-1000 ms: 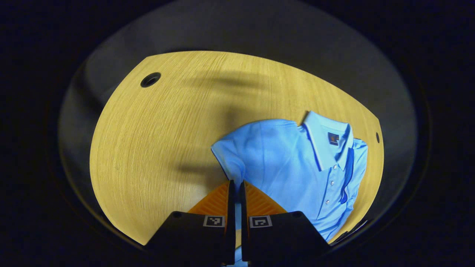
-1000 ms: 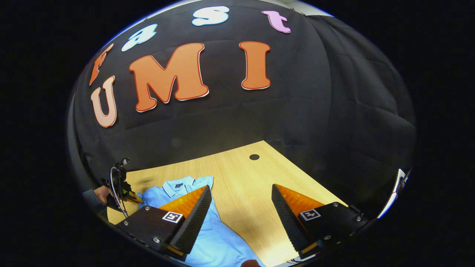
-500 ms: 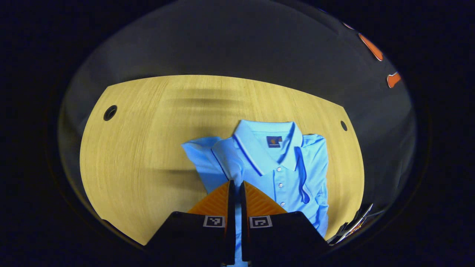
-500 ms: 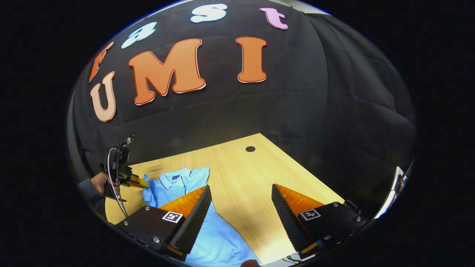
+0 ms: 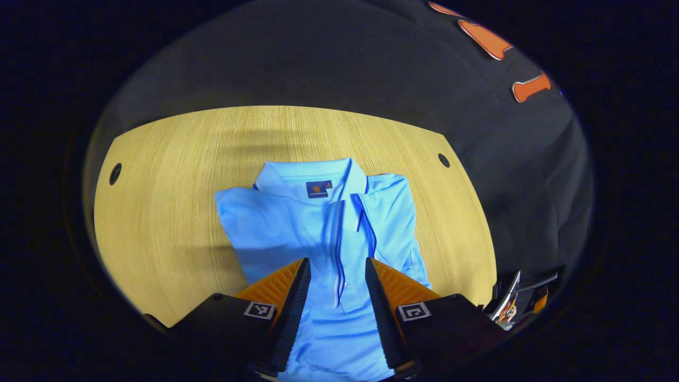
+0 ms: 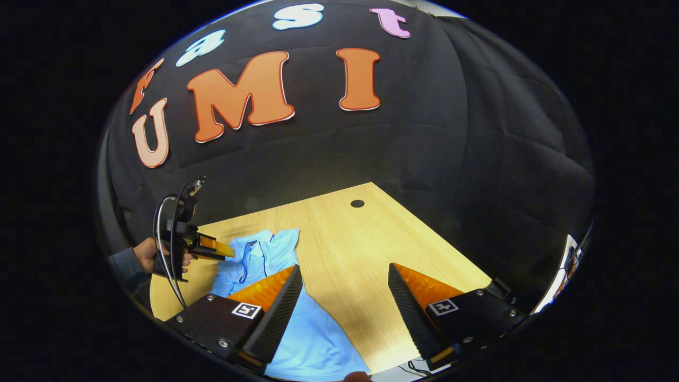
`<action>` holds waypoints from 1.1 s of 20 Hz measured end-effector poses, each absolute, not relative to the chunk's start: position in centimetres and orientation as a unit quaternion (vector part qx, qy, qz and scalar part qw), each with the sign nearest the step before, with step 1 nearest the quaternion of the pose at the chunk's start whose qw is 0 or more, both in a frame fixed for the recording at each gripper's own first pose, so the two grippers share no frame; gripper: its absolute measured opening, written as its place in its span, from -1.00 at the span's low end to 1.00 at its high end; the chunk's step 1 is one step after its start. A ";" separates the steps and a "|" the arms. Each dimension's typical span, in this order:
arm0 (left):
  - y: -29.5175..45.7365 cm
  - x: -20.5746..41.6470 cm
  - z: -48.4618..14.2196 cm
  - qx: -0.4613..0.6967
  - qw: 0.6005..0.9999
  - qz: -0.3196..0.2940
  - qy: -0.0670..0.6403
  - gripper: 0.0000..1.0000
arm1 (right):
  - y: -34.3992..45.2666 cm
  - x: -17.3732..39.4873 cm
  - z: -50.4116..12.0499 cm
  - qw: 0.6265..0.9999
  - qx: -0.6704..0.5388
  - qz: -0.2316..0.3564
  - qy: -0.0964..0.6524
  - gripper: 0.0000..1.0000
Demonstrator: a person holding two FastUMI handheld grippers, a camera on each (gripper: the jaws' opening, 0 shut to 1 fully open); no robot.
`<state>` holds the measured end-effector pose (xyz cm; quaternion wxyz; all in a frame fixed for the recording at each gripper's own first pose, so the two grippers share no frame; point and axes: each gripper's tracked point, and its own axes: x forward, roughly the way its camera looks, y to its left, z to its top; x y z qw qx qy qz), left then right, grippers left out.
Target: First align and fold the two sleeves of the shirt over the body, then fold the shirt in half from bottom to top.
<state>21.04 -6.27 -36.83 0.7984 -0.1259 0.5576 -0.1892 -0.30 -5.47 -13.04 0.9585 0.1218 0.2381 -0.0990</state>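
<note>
A light blue polo shirt (image 5: 318, 223) lies on the wooden table (image 5: 170, 175), collar at the far end, both sleeves folded in over its body. My left gripper (image 5: 333, 268) hovers over the shirt's middle, open, with nothing between its fingers. In the right gripper view the shirt (image 6: 307, 339) lies at the lower left, and the left gripper (image 6: 220, 249), held by a hand (image 6: 143, 254), hangs above its collar end. My right gripper (image 6: 345, 276) stands open above the table beside the shirt's right edge, holding nothing.
The table has a round cable hole at the far left (image 5: 114, 173) and one at the far right (image 5: 443, 159). The black booth wall (image 6: 424, 148) stands close behind the table. Some small items (image 5: 517, 305) lie past the table's right edge.
My left gripper carried the shirt's left sleeve over the body, then opened and let it go. The right gripper has barely moved and stayed open.
</note>
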 end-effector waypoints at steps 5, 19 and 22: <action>-4.6 16.6 -33.9 -0.095 0.821 -0.181 0.533 1.00 | -4.9 -0.9 -13.7 0.961 0.117 -0.054 0.243 0.97; 1.1 -2.6 -34.4 -0.093 0.830 -0.122 0.537 1.00 | -1.6 -6.6 -22.1 0.940 0.082 0.049 0.328 0.97; 2.5 -7.1 -35.4 -0.072 0.831 -0.108 0.542 1.00 | -0.2 -8.2 -24.6 0.932 0.071 0.069 0.348 0.97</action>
